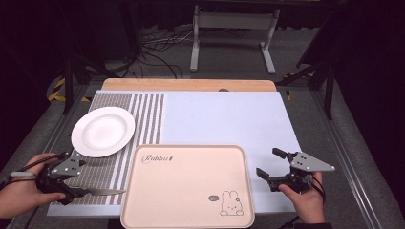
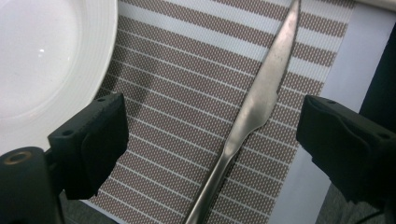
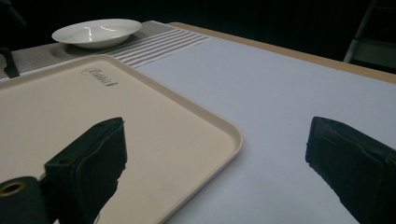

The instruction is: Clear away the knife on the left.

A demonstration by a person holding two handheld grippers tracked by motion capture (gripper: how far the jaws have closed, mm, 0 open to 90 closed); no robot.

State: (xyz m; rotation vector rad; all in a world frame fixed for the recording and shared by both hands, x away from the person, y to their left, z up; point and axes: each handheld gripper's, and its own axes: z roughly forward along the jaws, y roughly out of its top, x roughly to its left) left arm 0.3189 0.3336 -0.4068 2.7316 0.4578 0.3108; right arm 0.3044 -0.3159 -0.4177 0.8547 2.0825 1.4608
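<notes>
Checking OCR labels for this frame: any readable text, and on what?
"Rabbit": script at the far left corner of the tray, with a small mark after it, too small to tell.
Speech bubble beside the rabbit drawing at the tray's near right corner: too small to read.
Plate, knife, placemat: no text.

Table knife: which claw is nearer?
Left. The left claw sits open around the table knife on the striped placemat; the right claw is beyond the tray.
</notes>
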